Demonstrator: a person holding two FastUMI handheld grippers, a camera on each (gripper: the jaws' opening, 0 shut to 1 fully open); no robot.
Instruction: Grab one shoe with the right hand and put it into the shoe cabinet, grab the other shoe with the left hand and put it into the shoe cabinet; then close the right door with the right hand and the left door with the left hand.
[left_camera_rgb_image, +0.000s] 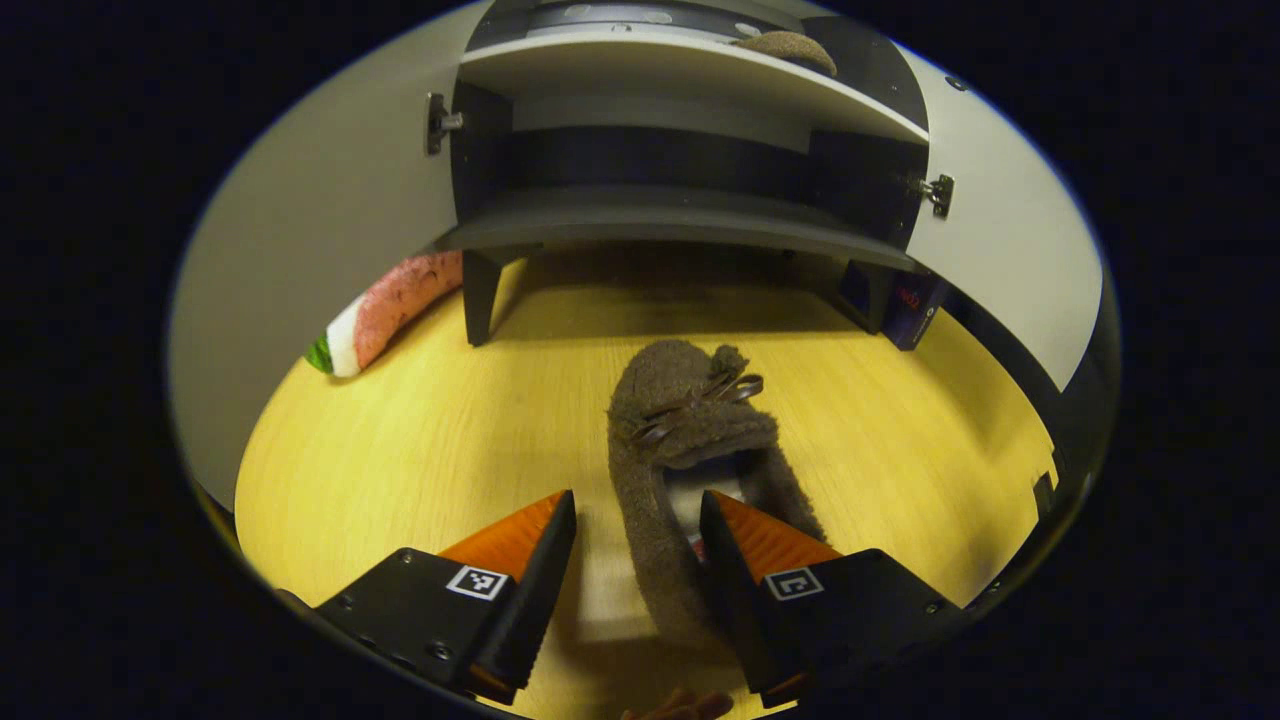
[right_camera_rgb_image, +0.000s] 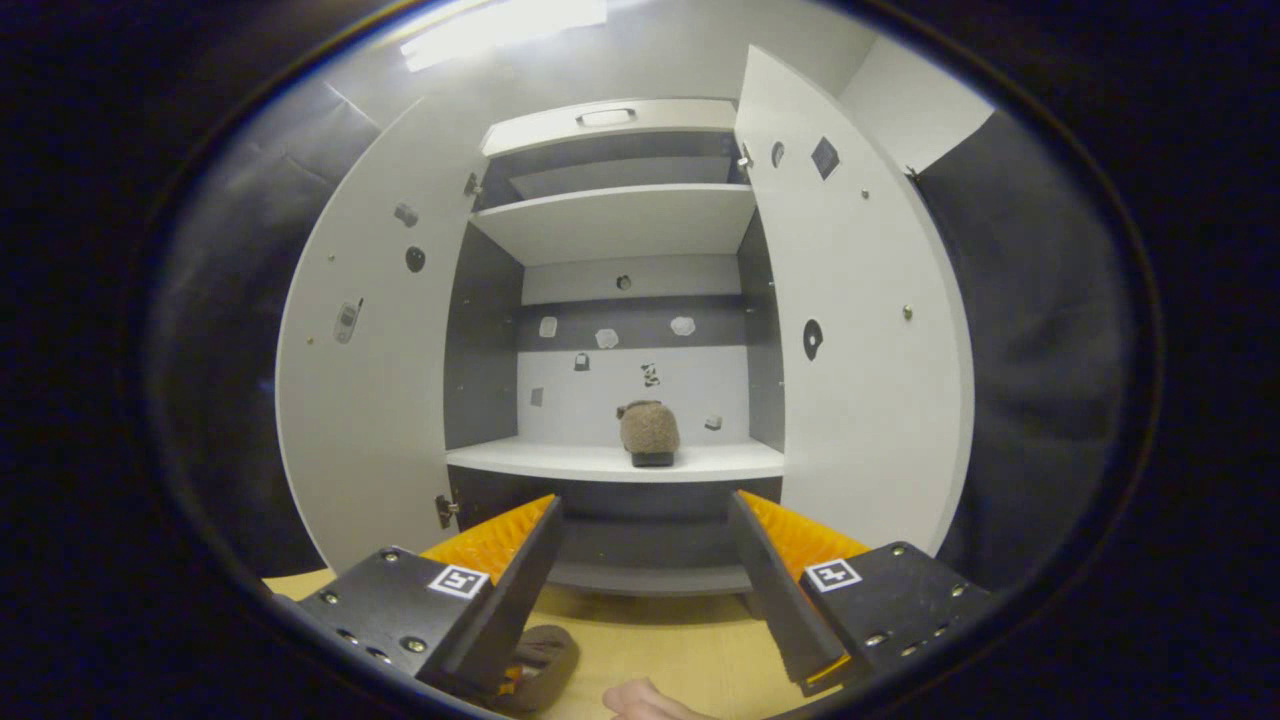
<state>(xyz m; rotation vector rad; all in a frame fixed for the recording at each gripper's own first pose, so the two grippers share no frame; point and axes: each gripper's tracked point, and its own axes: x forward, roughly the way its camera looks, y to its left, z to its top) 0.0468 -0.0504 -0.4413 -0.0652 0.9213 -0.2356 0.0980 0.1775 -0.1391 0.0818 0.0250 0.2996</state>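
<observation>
Left gripper (left_camera_rgb_image: 637, 560): jaws spread, lowered over a brown fuzzy slipper with a small bow (left_camera_rgb_image: 680, 440); one finger stands inside the slipper's opening, the other on the bare floor just beside its side wall; whether either presses the fabric cannot be told. This slipper lies on the yellow wood-grain floor (left_camera_rgb_image: 420, 440), toe toward the cabinet, near the cabinet's front edge. Right gripper (right_camera_rgb_image: 645, 560): jaws apart, holding nothing, raised before the white two-door shoe cabinet (right_camera_rgb_image: 620, 300). Left door (right_camera_rgb_image: 370, 380) and right door (right_camera_rgb_image: 860, 350): both swung wide. Second brown fuzzy slipper (right_camera_rgb_image: 648, 430): on the cabinet's white middle shelf (right_camera_rgb_image: 540, 460), about mid-width, heel outward. Pink, white and green watermelon-slice cushion (left_camera_rgb_image: 385, 310): on the floor beside the cabinet's left foot.
</observation>
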